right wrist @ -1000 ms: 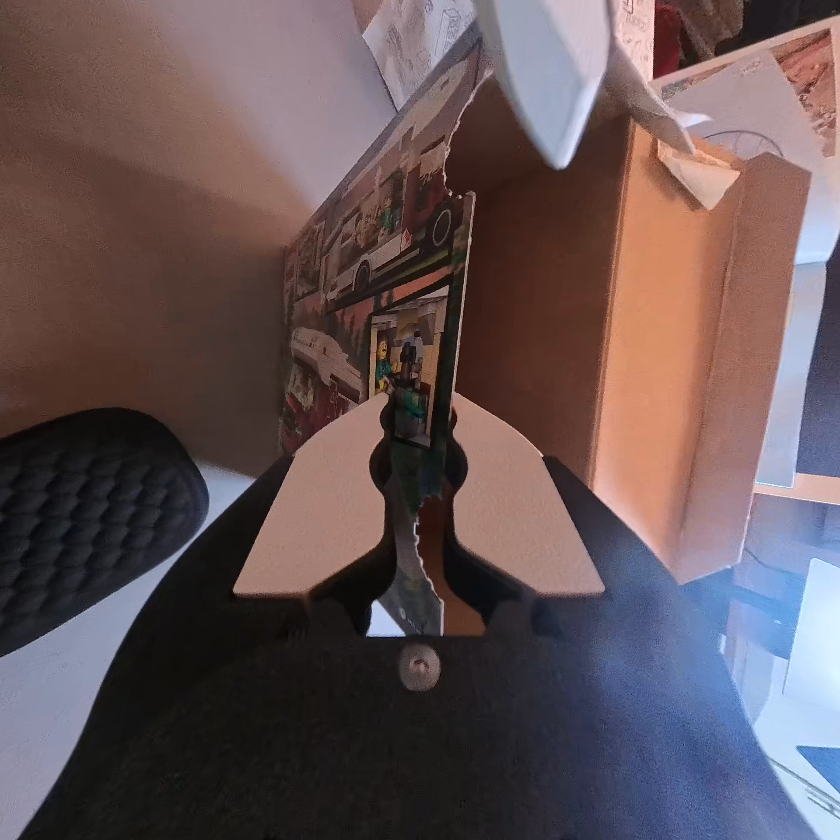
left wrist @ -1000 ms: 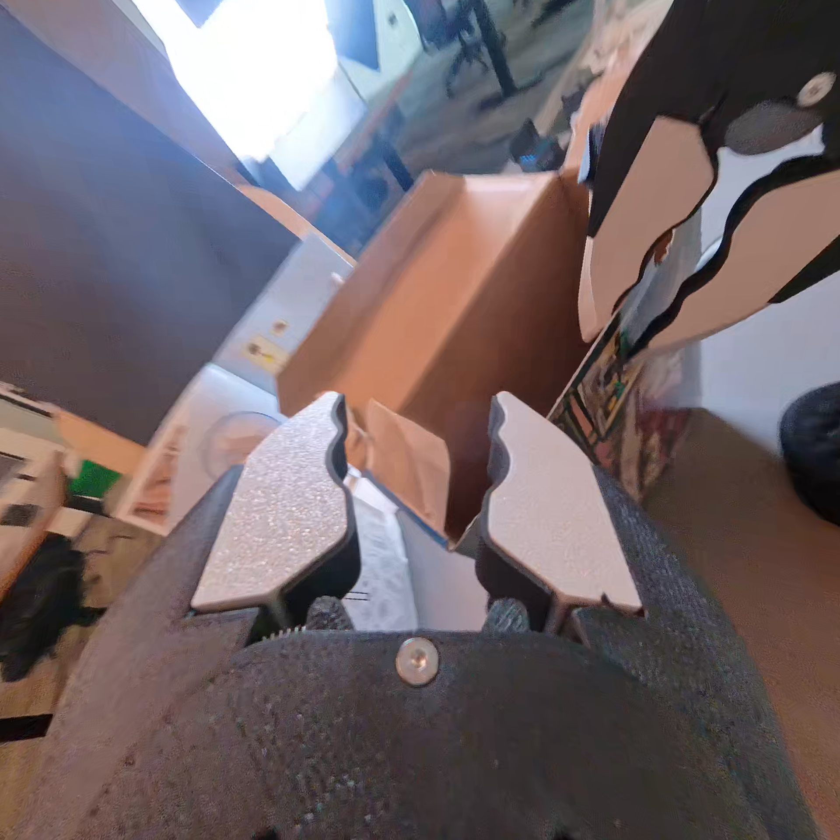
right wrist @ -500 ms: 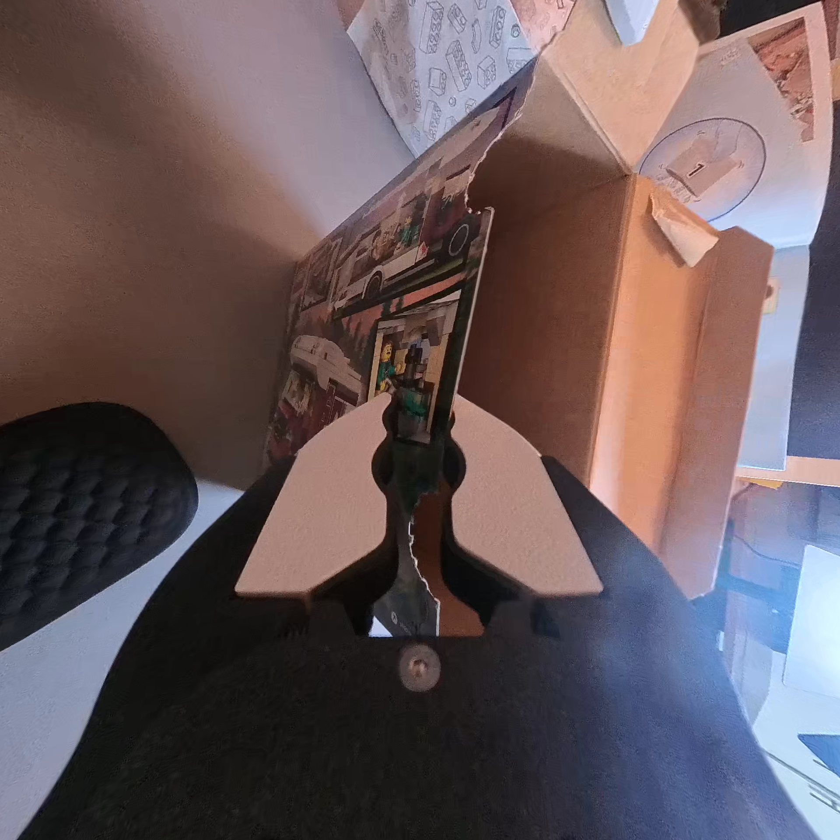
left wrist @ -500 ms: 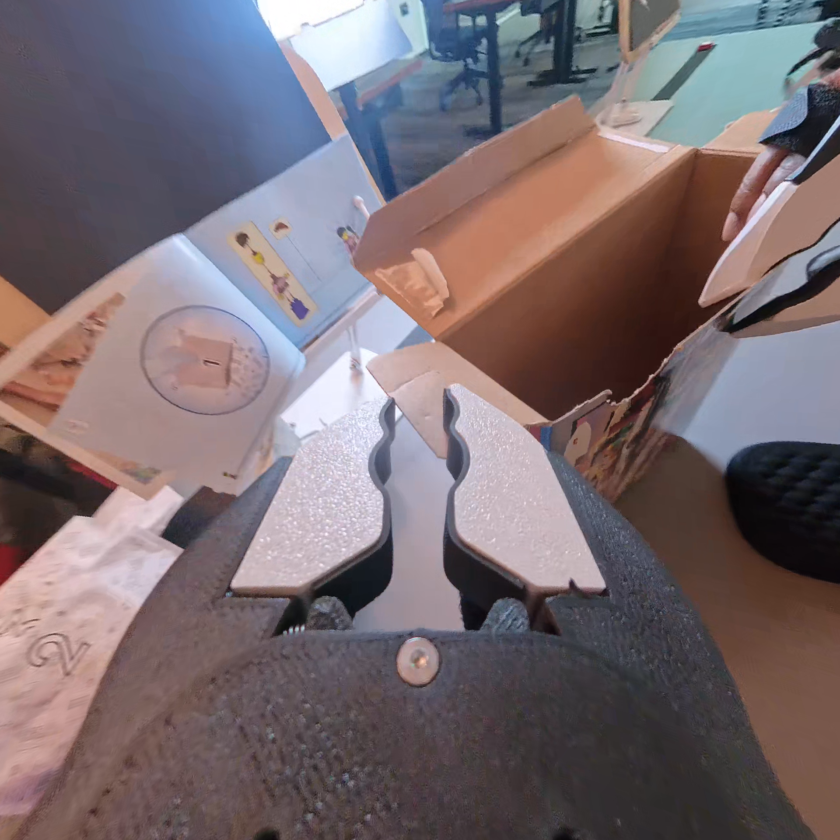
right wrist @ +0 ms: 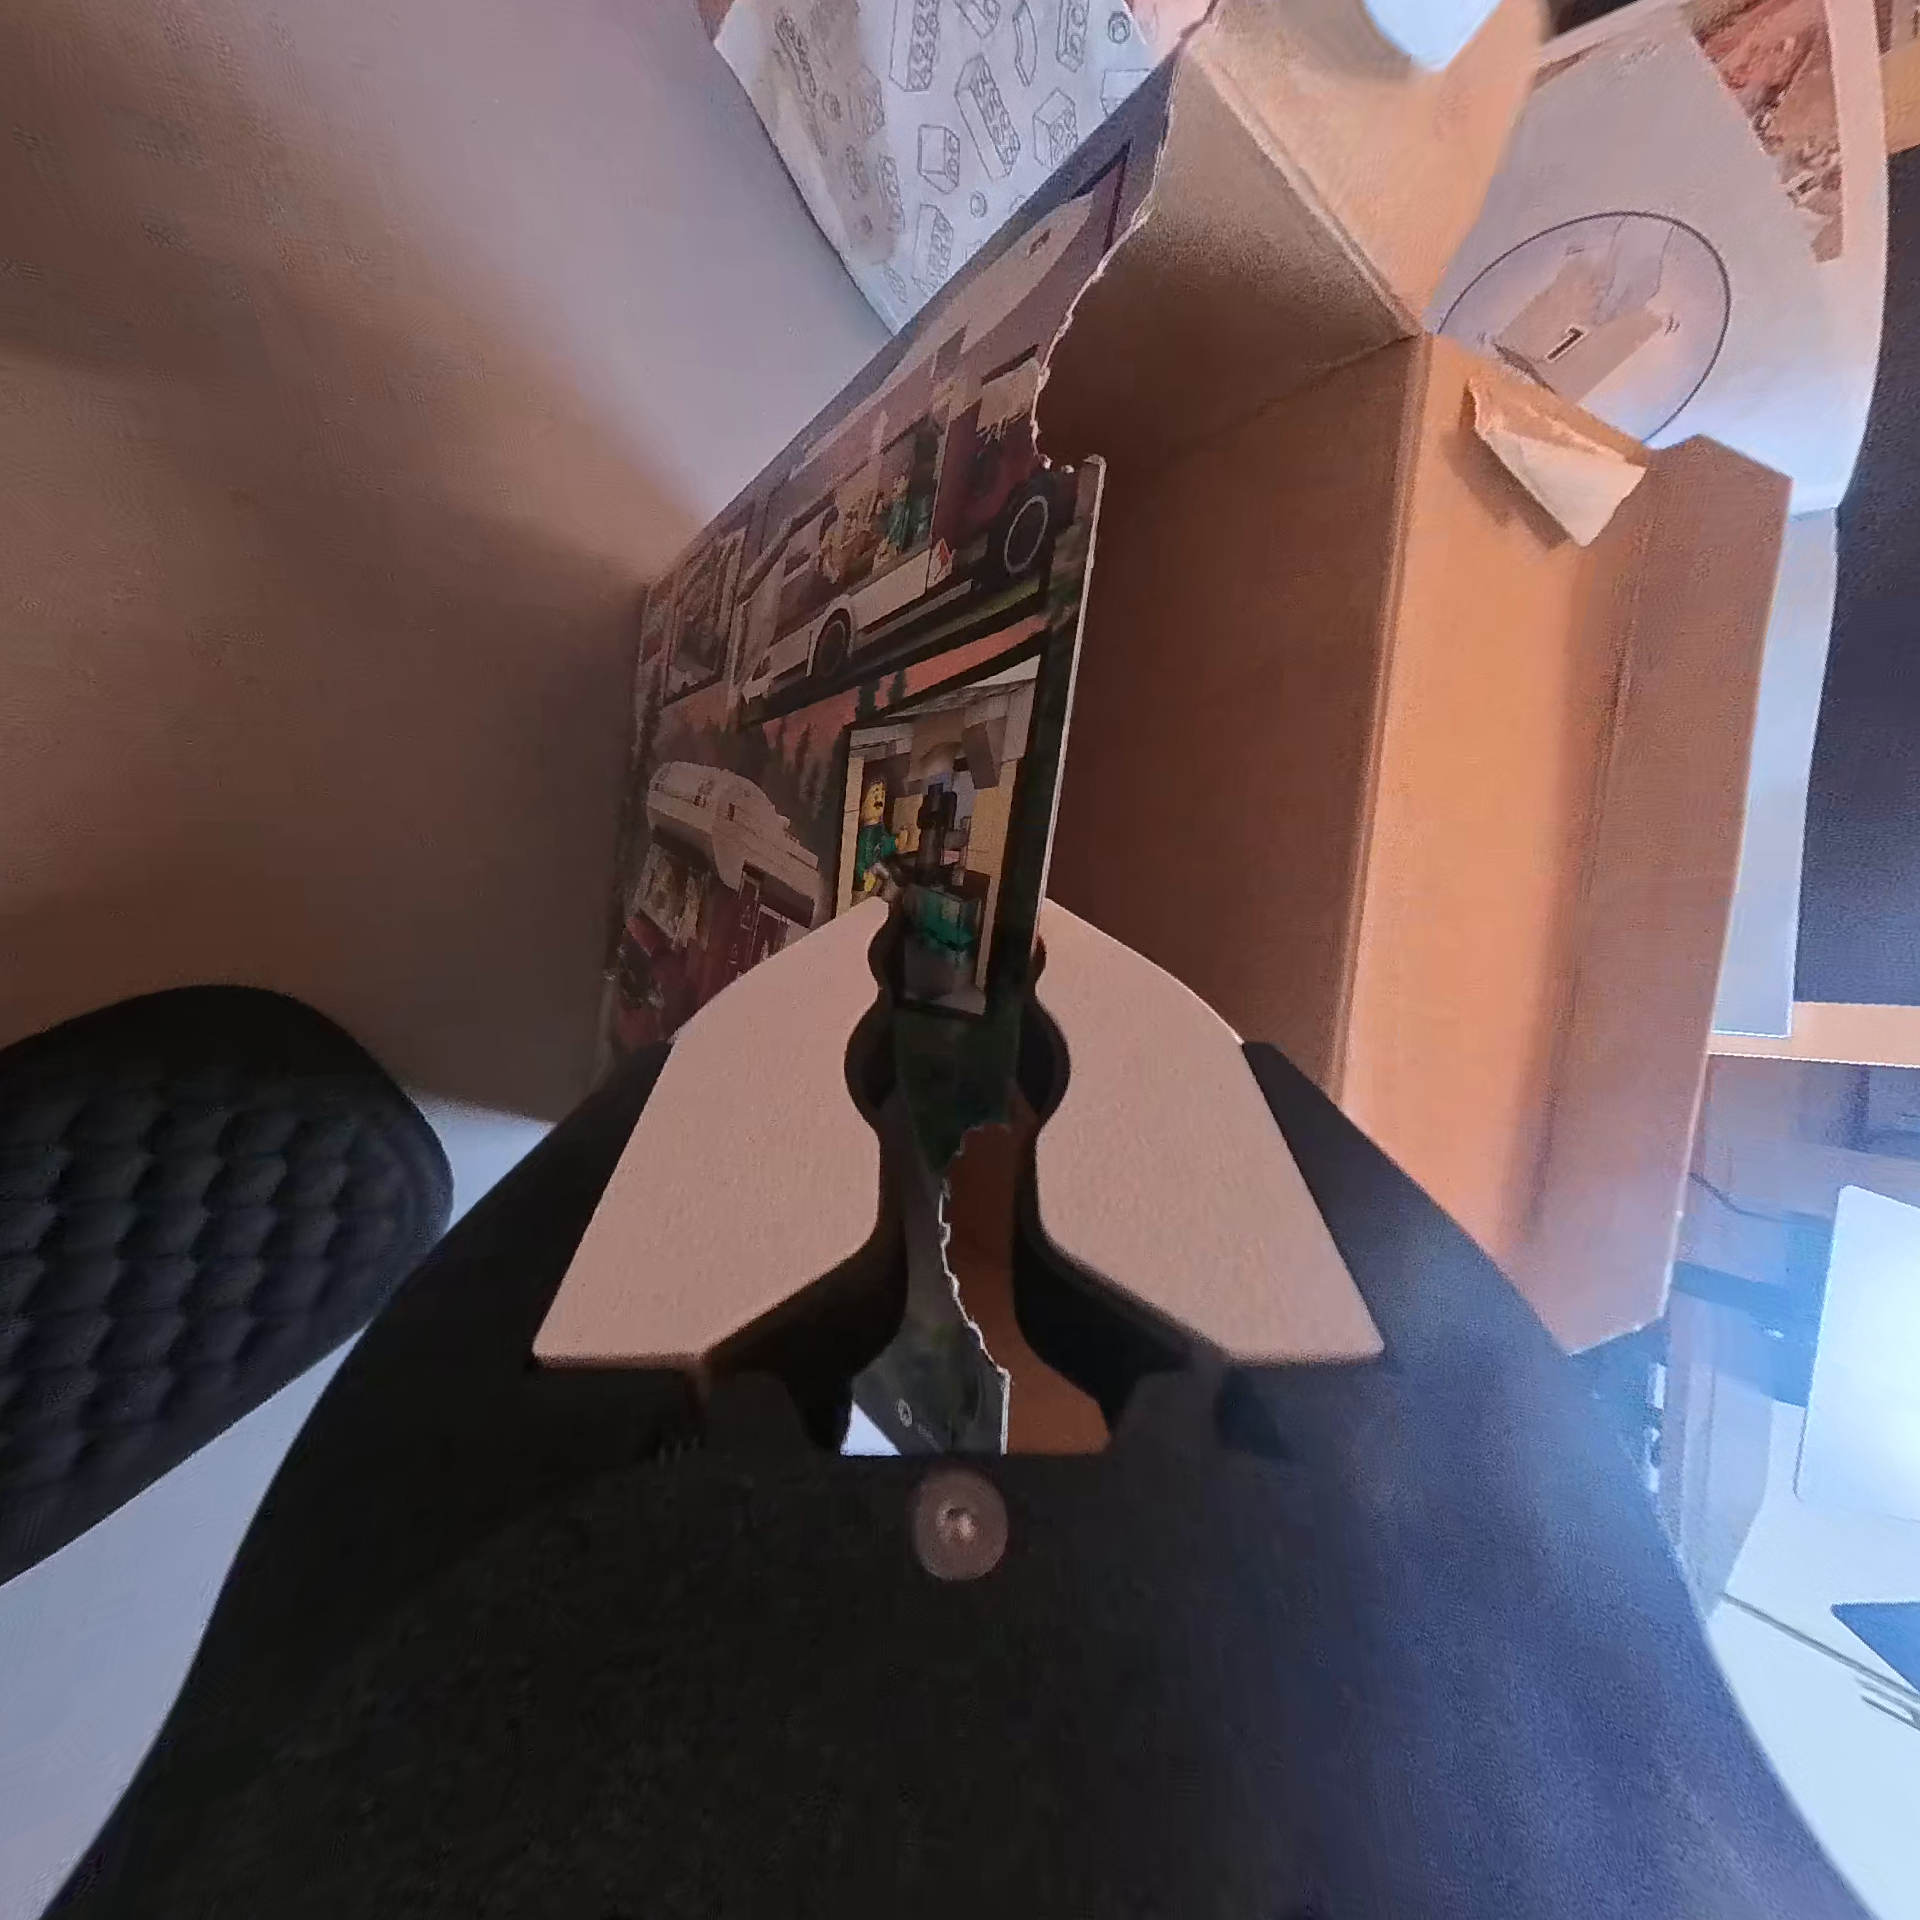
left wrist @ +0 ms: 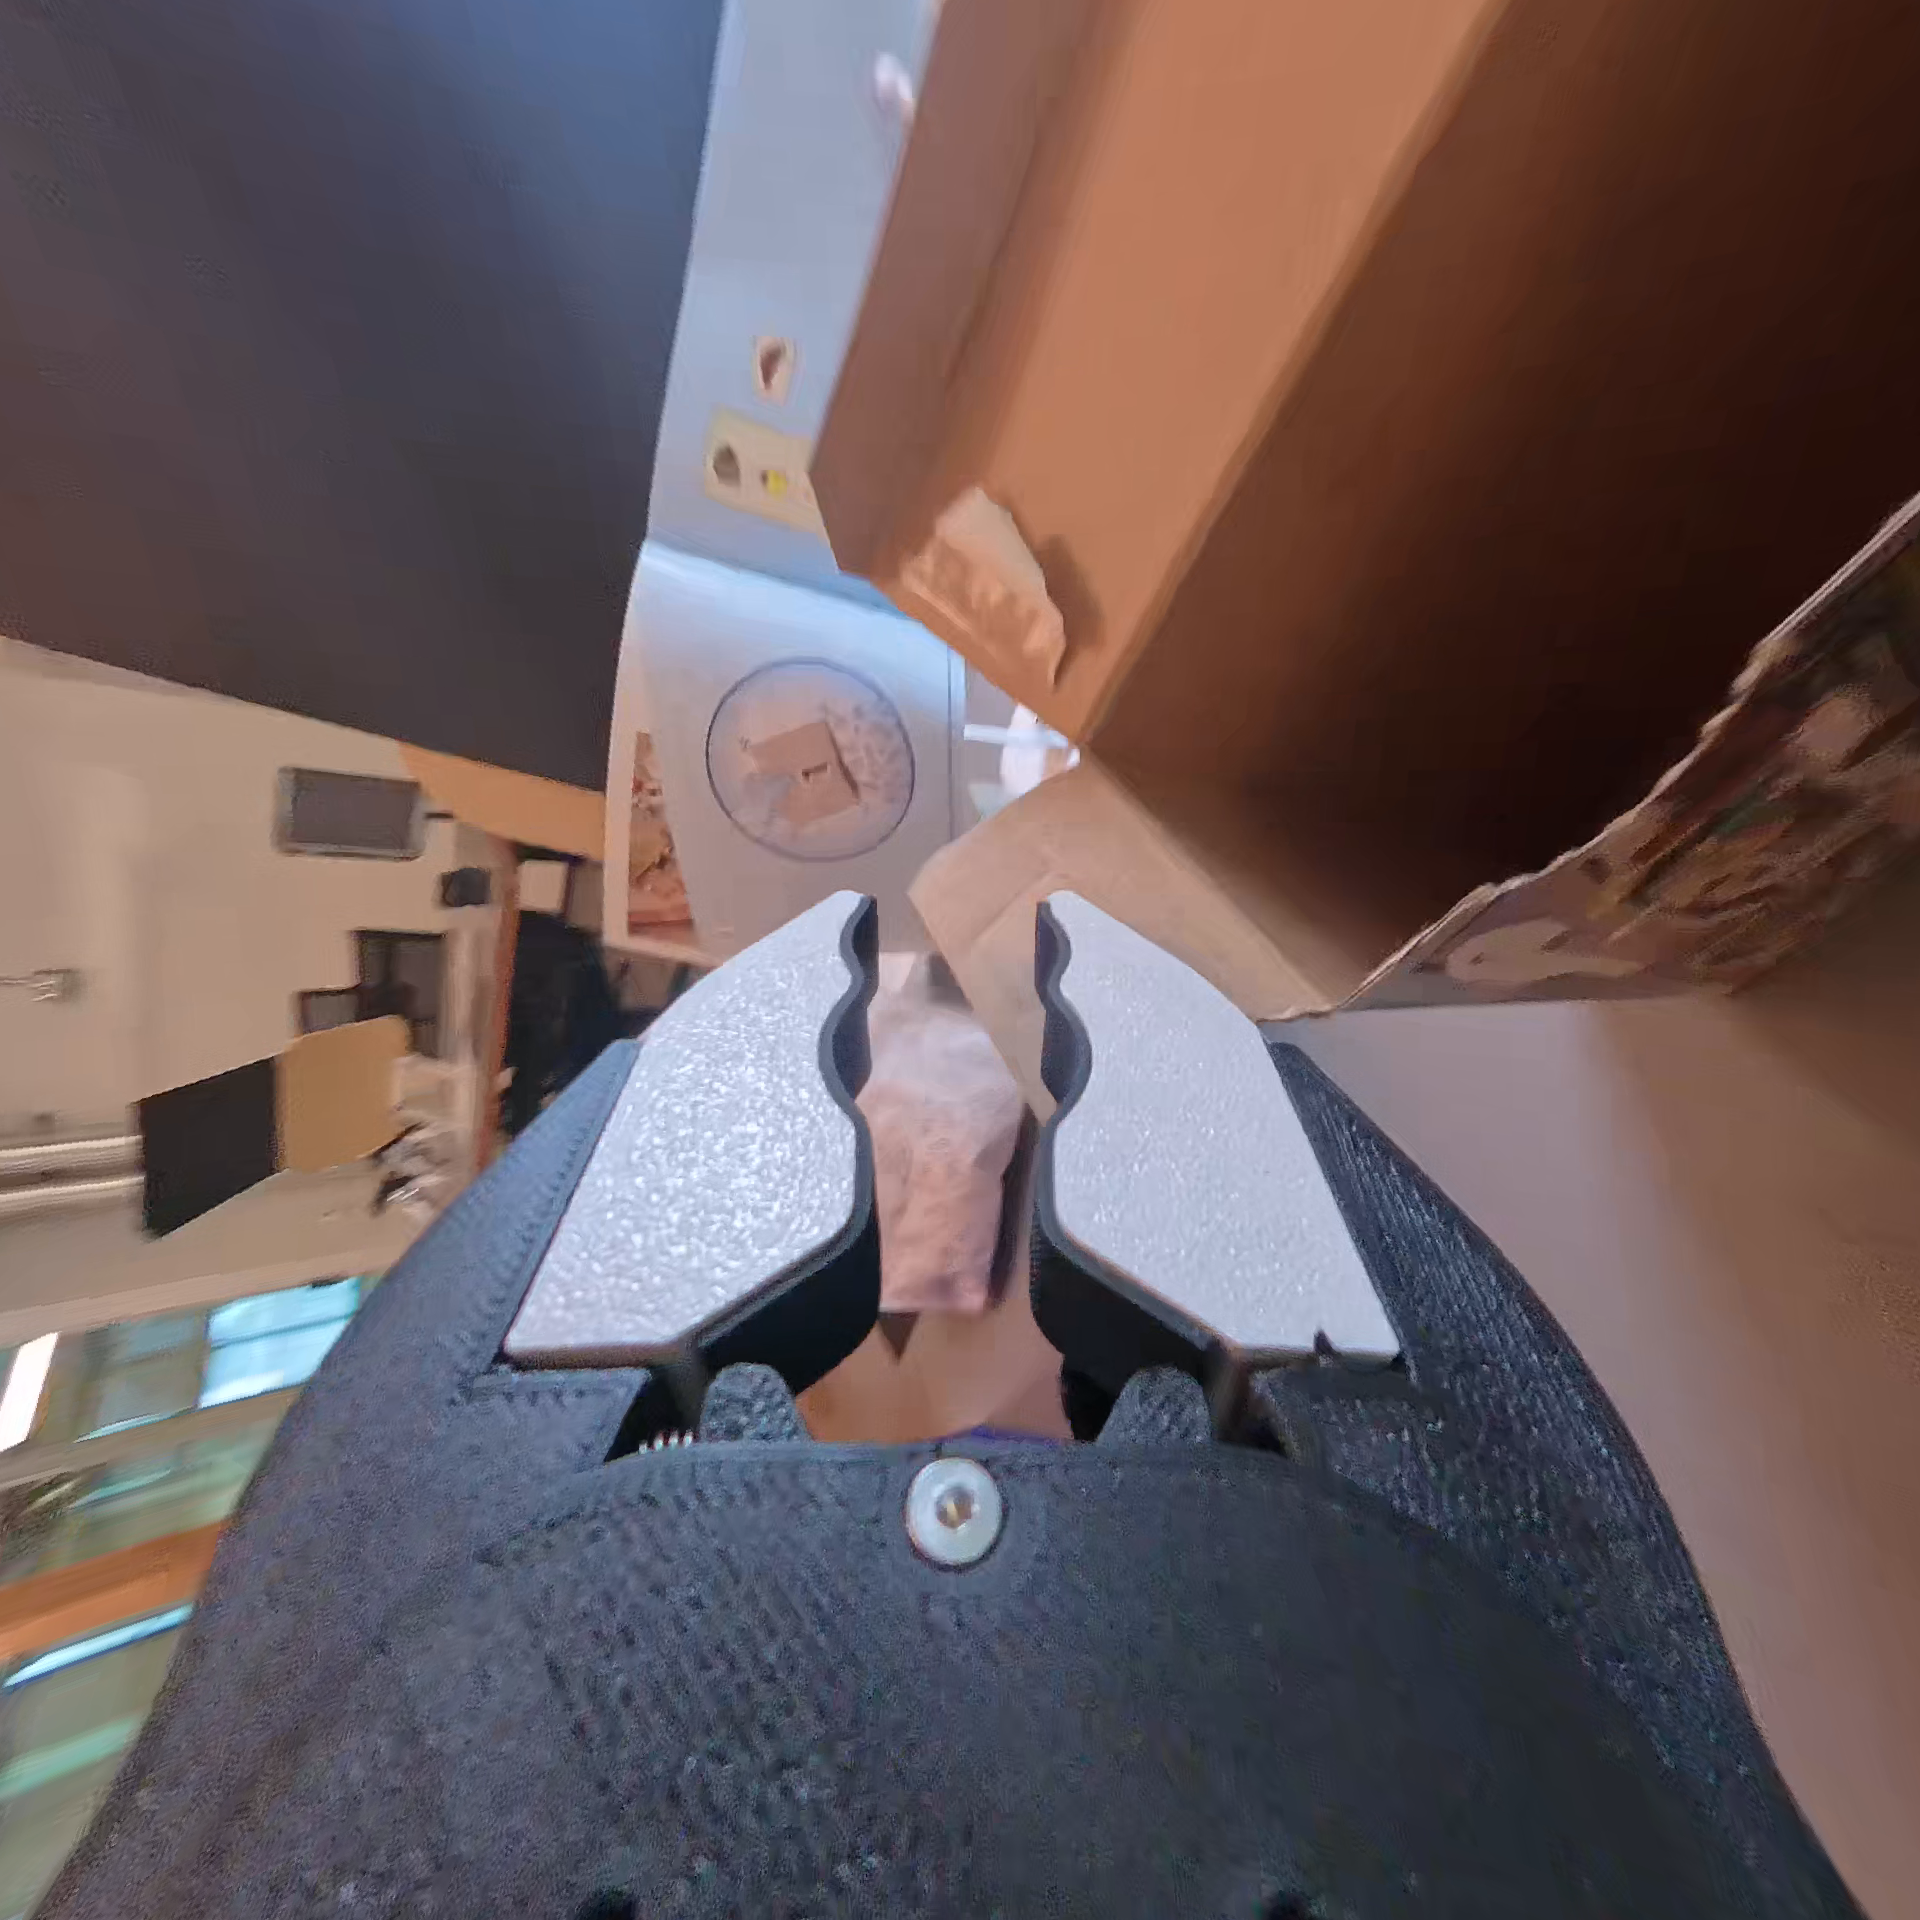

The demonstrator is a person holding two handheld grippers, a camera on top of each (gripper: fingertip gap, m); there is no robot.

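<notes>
The open box (right wrist: pixel 1299 727) lies on the table (right wrist: pixel 312 416), its printed wall (right wrist: pixel 883 727) caught between the fingers of the right tool (right wrist: pixel 961 935). A paper bag (right wrist: pixel 935 135) lies behind the box, and a booklet (right wrist: pixel 1621 312) lies behind it to the right. The left tool (left wrist: pixel 956 914) hangs open beside a box flap (left wrist: pixel 997 883), with the booklet (left wrist: pixel 790 727) further behind it

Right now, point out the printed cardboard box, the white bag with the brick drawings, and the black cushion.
Printed cardboard box (right wrist: pixel 831 665), right wrist view, on its printed outer wall.
White bag with brick drawings (right wrist: pixel 935 135), right wrist view, on its patterned face.
Black cushion (right wrist: pixel 177 1195), right wrist view, on its knobbly top.
</notes>
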